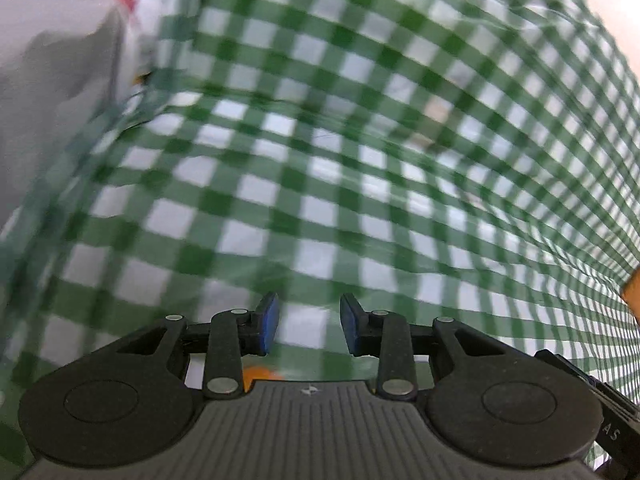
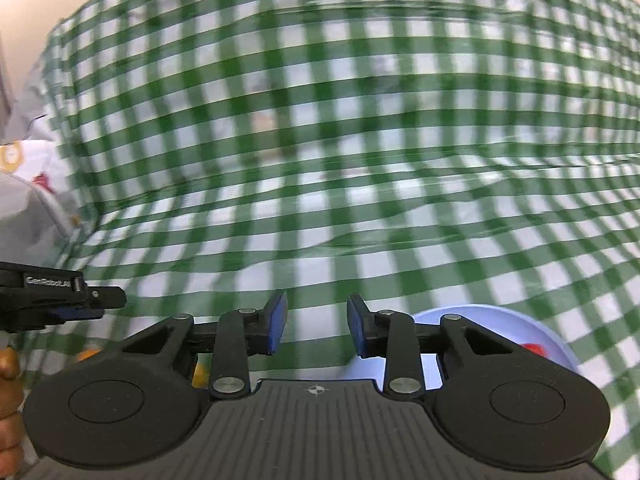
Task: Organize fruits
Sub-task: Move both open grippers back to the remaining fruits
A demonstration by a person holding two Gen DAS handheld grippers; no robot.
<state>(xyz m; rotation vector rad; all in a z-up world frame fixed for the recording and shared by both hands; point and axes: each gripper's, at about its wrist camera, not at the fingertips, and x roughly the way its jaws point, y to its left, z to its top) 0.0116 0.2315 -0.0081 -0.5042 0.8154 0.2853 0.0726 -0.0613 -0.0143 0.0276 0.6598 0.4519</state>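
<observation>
Both views are blurred by motion. My left gripper (image 1: 309, 322) is open and empty above a green and white checked tablecloth (image 1: 320, 140). A scrap of an orange fruit (image 1: 260, 374) shows just under its left finger. My right gripper (image 2: 317, 326) is open and empty above the same cloth (image 2: 340, 140). A light blue plate (image 2: 532, 332) lies under its right finger, with a small red fruit (image 2: 534, 349) on it. Orange and yellow fruit bits (image 2: 199, 374) peek out beneath its left finger. The left gripper's body (image 2: 60, 298) shows at the left edge of the right wrist view.
A white and grey bag or cloth with red marks (image 1: 60, 60) stands at the cloth's far left; it also shows in the right wrist view (image 2: 28, 200). An orange edge (image 1: 633, 294) shows at the far right. The person's hand (image 2: 10, 400) is at the lower left.
</observation>
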